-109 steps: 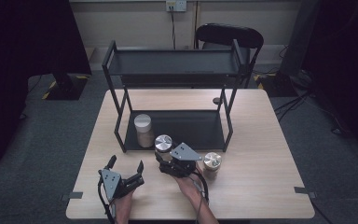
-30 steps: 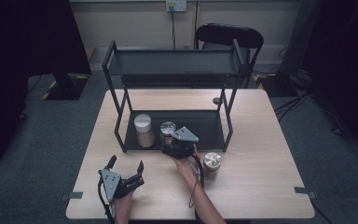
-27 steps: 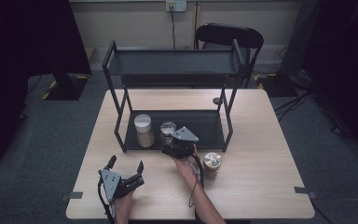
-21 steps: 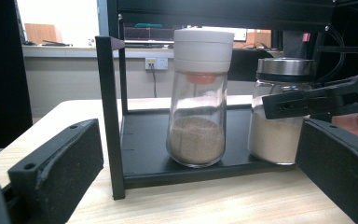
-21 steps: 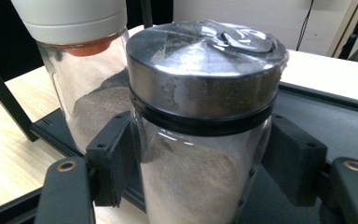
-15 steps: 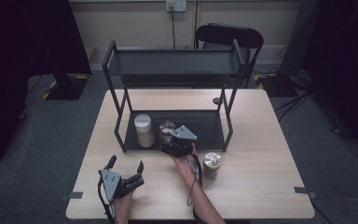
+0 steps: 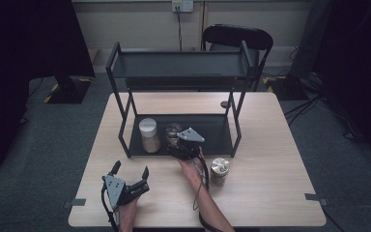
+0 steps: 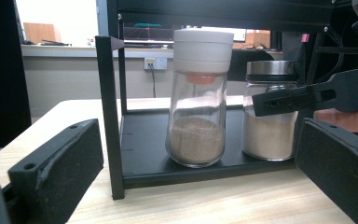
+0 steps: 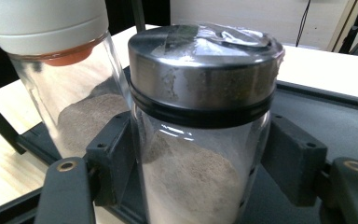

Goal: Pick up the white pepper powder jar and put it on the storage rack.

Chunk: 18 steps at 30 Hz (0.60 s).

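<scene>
Centrally, in the high view: black two-tier rack (image 7: 178, 70) on a pale wooden table (image 7: 270, 154), black chair (image 7: 239, 36) behind at upper centre. On the rack's lower tray (image 7: 217, 130), just left of frame centre: metal-lidded jar (image 7: 173, 131) of pale powder, clamped at its glass body between the jaws of the right gripper (image 7: 178, 145), base on the tray. Same jar (image 9: 200, 121) large at the centre of the right gripper view, a black pad pressed to each side below the steel lid. Just beside it to the left, white-capped jar (image 7: 148, 134) of tan powder, upright on the tray, close to the first; whether touching, impossible to tell. Same white-capped jar (image 8: 198, 100) at mid-frame in the left gripper view, with the metal-lidded jar (image 8: 268, 112) to its right, crossed by a jaw of the right gripper (image 8: 307, 95). Lower left of the high view: left gripper (image 7: 129, 174), jaws spread wide and grasping nothing, low over bare tabletop near the front edge, well apart from the rack. Right of centre, in front of the rack on the table: third jar (image 7: 219, 170) with a metal lid, upright, beside the person's right forearm.
</scene>
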Motion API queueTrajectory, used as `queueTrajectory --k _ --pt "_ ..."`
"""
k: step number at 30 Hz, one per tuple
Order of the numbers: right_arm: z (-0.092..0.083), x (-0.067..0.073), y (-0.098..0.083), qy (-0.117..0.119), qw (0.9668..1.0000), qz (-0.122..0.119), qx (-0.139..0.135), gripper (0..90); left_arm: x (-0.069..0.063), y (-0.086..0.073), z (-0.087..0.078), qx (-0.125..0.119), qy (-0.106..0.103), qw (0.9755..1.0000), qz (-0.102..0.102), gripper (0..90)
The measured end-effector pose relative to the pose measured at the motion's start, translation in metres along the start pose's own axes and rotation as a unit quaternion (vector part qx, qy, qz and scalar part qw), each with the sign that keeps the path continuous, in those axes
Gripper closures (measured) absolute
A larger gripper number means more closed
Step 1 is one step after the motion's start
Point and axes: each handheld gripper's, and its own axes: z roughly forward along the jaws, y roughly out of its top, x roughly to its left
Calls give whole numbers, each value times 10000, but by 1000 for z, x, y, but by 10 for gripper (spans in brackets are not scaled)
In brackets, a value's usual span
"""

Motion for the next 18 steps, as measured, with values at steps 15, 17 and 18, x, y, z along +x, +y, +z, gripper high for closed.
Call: queueTrajectory --k 15,17,18 --pt "6 2 6 -80 9999 -61 -24 305 1 -1 0 -24 -6 10000 -39 2" --pt "7 3 6 -89 9999 -77 -20 305 1 -1 0 -25 -9 10000 -39 2" --pt "8 3 6 -89 9999 -82 -15 305 1 -1 0 -24 -10 10000 -38 2"
